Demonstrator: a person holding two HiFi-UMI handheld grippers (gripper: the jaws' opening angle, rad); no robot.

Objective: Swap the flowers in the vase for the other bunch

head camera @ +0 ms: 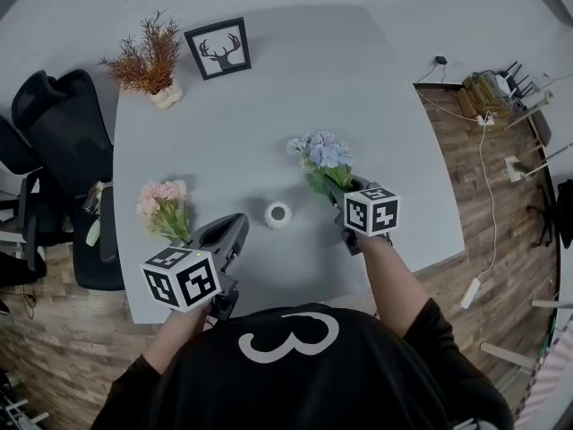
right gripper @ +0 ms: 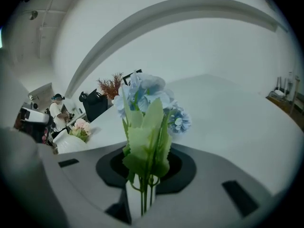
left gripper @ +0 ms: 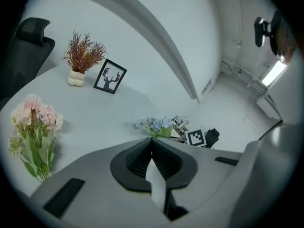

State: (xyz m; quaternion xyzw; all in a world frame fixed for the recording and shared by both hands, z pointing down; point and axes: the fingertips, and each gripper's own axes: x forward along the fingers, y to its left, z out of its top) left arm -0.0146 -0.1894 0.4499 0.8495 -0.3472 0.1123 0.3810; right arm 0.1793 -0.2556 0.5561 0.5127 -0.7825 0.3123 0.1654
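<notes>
Pink bunch [head camera: 164, 206] lies on table [head camera: 269, 106] just left of L gripper [head camera: 238, 224], jaws closed on nothing. Vase [head camera: 278, 214] stands empty, mid-table. Blue bunch [head camera: 322, 153] is in R gripper [head camera: 344, 192], jaws pinched on stems. Looks light, floppy; I'd grip stems low.

One legible mark found: a large white numeral "3" [head camera: 288, 337] printed on the person's black shirt [head camera: 376, 379]. The two marker cubes [head camera: 182, 279] [head camera: 371, 210] carry black-and-white square code patterns only. The framed picture [head camera: 218, 49] on the surface shows a deer head, with no legible caption.
</notes>
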